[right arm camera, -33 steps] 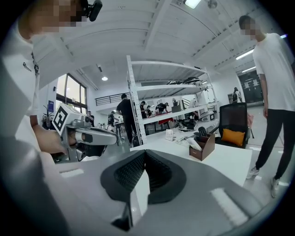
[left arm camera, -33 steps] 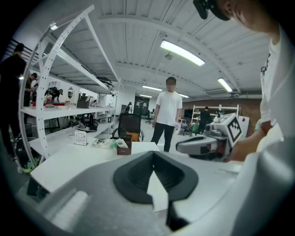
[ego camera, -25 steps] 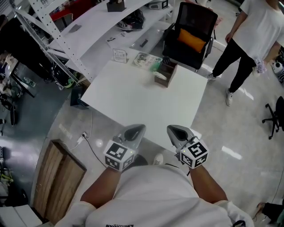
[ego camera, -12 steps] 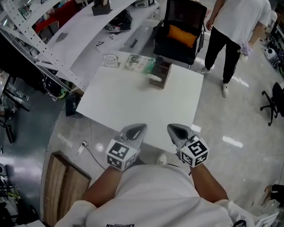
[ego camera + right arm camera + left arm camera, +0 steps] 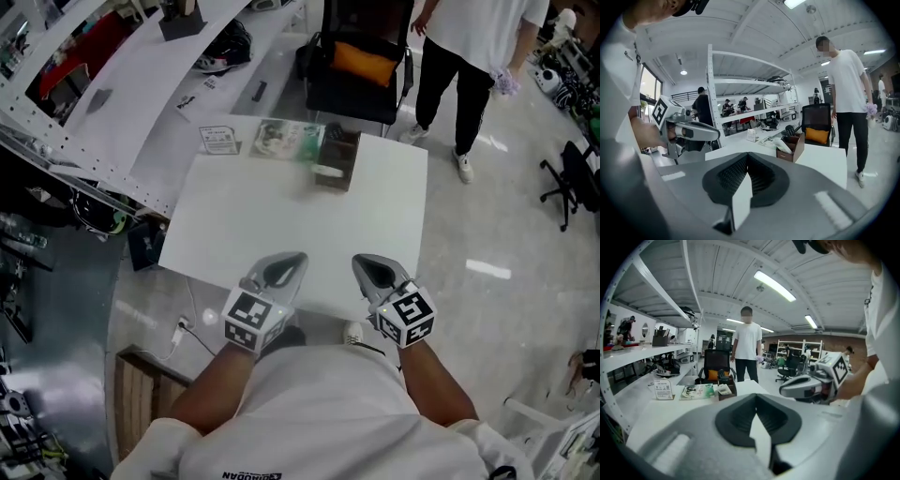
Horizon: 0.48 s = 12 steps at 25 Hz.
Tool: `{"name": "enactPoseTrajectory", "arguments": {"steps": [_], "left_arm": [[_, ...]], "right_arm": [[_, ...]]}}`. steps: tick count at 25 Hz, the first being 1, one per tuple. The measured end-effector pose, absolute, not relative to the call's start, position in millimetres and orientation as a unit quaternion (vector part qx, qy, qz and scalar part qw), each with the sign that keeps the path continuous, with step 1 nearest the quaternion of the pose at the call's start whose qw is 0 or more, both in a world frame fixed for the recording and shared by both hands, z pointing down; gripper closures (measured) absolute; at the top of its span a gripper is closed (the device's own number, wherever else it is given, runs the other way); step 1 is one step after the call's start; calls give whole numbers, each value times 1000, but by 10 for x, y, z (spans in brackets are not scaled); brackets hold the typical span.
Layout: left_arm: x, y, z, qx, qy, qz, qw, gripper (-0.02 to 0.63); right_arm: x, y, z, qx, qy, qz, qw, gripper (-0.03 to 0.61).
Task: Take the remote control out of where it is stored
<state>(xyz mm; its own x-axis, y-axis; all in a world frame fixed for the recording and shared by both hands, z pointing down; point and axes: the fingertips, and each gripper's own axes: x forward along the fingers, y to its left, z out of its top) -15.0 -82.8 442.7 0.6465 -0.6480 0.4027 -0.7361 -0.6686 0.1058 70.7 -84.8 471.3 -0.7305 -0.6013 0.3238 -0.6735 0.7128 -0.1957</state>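
A brown open-top box (image 5: 336,161) stands at the far side of the white table (image 5: 253,225). A dark remote control (image 5: 790,130) sticks up out of the box (image 5: 791,147), with a white item beside it. In the left gripper view the remote (image 5: 723,376) shows above the box (image 5: 725,390). My left gripper (image 5: 291,262) and right gripper (image 5: 366,264) hover side by side over the table's near edge, far short of the box. Both are shut with nothing between the jaws, as seen at the left gripper (image 5: 756,401) and the right gripper (image 5: 747,159).
A green-printed packet (image 5: 289,139) and a small sign card (image 5: 218,139) lie left of the box. A black chair with an orange cushion (image 5: 361,61) stands behind the table, a person (image 5: 469,37) beside it. White shelving (image 5: 112,84) runs along the left; a wooden panel (image 5: 141,394) lies on the floor.
Both grippers have come forward over the table's near edge, still shut. The table and box now sit nearer in the head view, and the standing person has stepped left, closer to the chair.
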Motion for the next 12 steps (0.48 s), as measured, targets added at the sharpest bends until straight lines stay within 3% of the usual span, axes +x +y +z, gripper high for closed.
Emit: {"name": "enactPoseTrajectory", "arguments": {"steps": [12], "left_arm": [[-596,-1364,4665,915,-330,185,138,612]], "right_arm": [[313,-1490,4927,418,-885,135,153,572]]}}
